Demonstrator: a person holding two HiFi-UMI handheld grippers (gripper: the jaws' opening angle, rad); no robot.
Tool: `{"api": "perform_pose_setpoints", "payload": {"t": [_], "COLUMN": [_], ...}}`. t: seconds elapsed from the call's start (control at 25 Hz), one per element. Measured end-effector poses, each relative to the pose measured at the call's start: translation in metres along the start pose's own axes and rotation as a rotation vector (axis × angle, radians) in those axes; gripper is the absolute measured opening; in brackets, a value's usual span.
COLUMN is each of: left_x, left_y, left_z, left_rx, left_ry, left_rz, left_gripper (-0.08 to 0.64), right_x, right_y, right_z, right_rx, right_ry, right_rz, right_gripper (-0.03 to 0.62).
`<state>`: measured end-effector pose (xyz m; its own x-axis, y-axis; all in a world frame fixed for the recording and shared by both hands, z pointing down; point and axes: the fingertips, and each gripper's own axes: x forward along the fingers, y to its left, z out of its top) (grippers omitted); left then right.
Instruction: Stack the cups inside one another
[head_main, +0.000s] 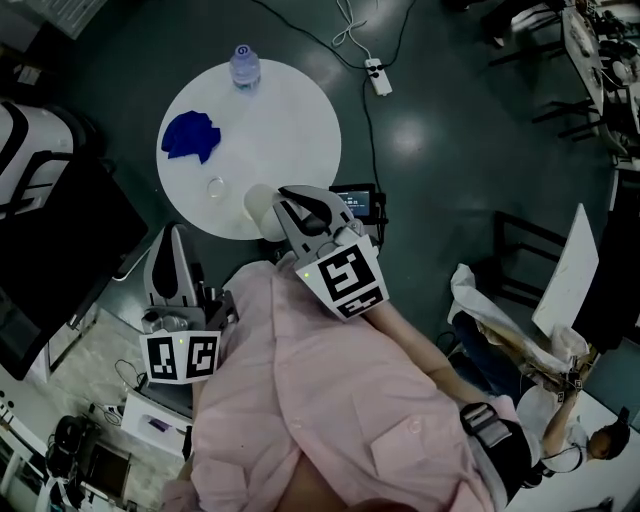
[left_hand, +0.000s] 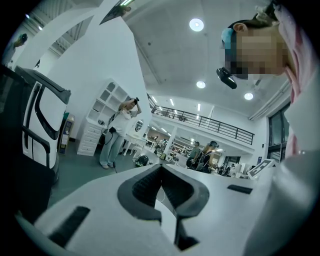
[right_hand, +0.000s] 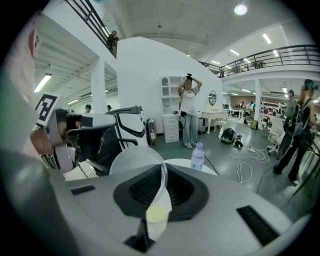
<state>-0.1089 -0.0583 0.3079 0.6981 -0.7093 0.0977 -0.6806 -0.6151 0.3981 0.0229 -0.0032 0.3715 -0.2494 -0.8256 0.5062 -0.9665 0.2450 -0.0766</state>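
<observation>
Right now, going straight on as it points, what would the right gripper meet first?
Probably the round white table: the right gripper, shut on a clear cup, tilts down toward it.

Right tool (right_hand: 162, 175) pinches a cup (right_hand: 134, 159) — left tool (left_hand: 161, 172) closed.

Round ceiling lamps (left_hand: 196, 24) are lighting both gripper views brightly and evenly, though straight lines are bowing toward their black-vignetted edges; the clear cup (right_hand: 137, 165) is blurring close to the lens; the head view is looking dimmer, the white worktop (head_main: 290, 130) glaring against the dark floor (head_main: 450, 150).
</observation>
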Motion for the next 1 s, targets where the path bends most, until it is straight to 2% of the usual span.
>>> {"api": "perform_pose_setpoints", "payload": {"t": [0.6,1.0], "left_x": [-0.005,-0.006], "left_y": [0.011,0.019], "left_z": [-0.001,0.001], "left_rx": [-0.011,-0.013], "left_ry": [-0.006,-0.011], "left_rz": [0.029,0.033], "left_gripper": [0.009,0.009], "right_x": [0.010,0.013], "right_y": [0.008,0.009], "right_z": [-0.001,-0.003], "right_rx": [-0.008,0.004], "right_ry": [0.012,0.019], "right_rz": [0.027,0.012], "right_gripper": [0.041,0.041]}}
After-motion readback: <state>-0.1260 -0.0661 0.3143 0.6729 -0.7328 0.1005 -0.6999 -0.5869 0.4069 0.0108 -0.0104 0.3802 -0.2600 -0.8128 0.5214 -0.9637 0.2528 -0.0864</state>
